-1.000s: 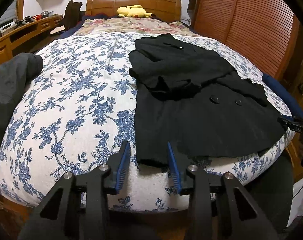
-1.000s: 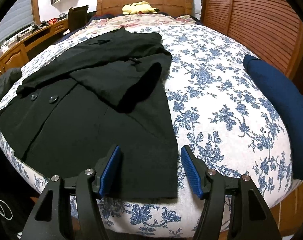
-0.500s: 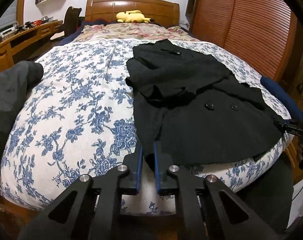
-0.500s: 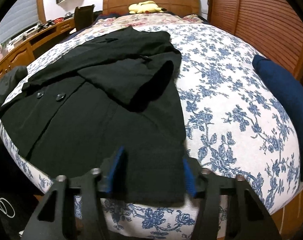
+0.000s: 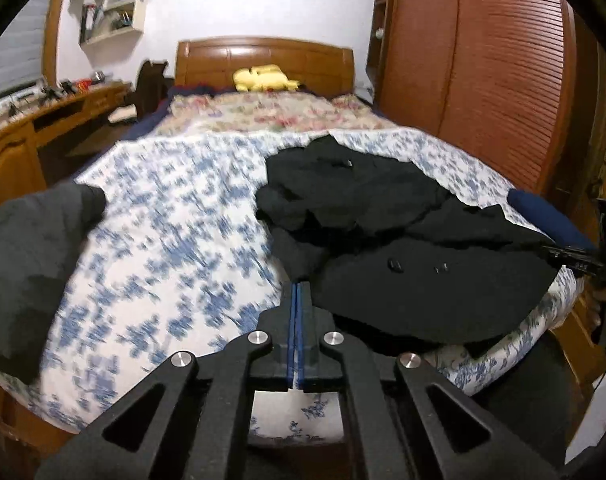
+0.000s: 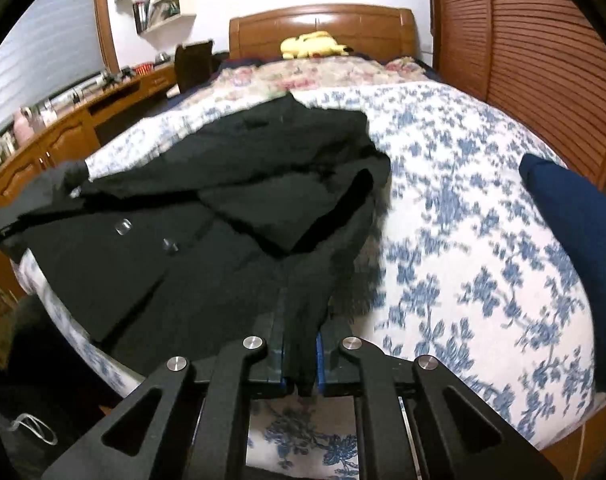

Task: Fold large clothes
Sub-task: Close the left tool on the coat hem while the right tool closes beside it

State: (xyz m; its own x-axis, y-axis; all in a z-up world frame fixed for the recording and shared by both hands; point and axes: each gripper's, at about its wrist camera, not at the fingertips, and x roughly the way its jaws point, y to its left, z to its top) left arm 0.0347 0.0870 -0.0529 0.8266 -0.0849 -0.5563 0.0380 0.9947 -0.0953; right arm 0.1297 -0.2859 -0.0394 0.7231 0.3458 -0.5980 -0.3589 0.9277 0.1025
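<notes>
We had the L gripper point(image 5: 297, 292) pinched on the coat point(image 5: 415, 280) hem; R gripper point(image 6: 301, 344) jaws were closing on its bunched corner.

Indoor light is warm and kinda dim, looks like it's coming from overhead. Both views have heavy fisheye bend with black vignette in the corners. Motion blur smears the blue floral quilt point(image 5: 175, 248) and the black coat point(image 6: 207, 240) in both, while the near gripper frames stay sharp. Screws catch small glints. The coat folds are nearly detail-free.
</notes>
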